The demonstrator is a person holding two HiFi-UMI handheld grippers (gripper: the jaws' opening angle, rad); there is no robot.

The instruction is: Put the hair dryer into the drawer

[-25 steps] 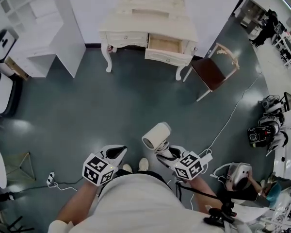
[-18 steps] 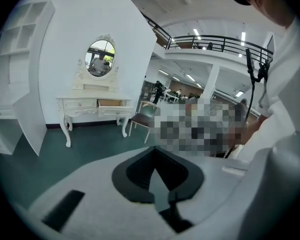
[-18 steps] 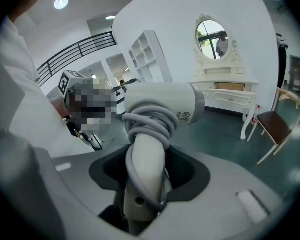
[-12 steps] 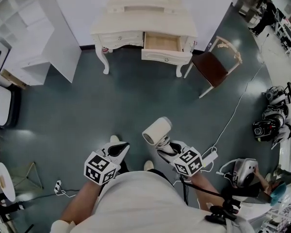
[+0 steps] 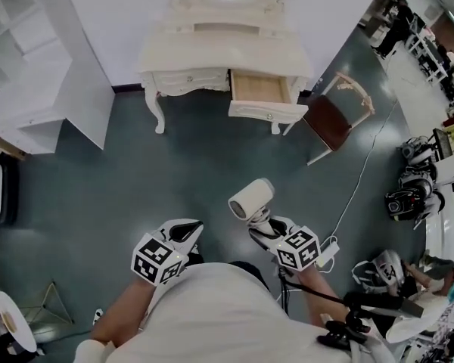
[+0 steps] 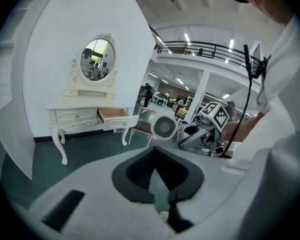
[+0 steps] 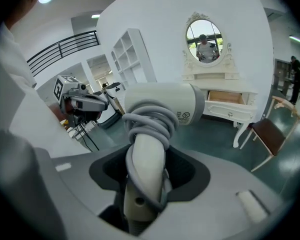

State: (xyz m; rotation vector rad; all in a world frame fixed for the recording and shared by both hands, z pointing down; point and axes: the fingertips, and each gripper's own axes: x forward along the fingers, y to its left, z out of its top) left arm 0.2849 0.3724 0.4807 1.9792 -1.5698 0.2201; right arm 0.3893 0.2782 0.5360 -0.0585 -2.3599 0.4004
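**Well Back From the Table, Dryer Gripped and Ready**

Out on the open floor (image 5: 174, 165), well back from the table (image 5: 212, 48), the person stands facing it. The right gripper (image 5: 263, 227) has the hair dryer (image 5: 250, 200) firmly by the handle, jaws clamped on either side. The cord (image 7: 147, 121) is coiled round that handle so nothing trails. Smart hold, I'd say: the barrel lies crosswise above the jaws, out in front and clear of the body.

The left gripper (image 5: 188, 231) rides alongside, empty, its jaws drawn together at the tips. It looks to have no job just now, since the drawer (image 5: 261, 89) on the table's right side already stands pulled out, bare wood showing inside.

A chair (image 5: 329, 116) sits angled just off the table's right corner, close to that drawer, and that's the thing to steer round on the way in. By my reckoning the dryer is being carried over, and the drop into the drawer is not yet made.
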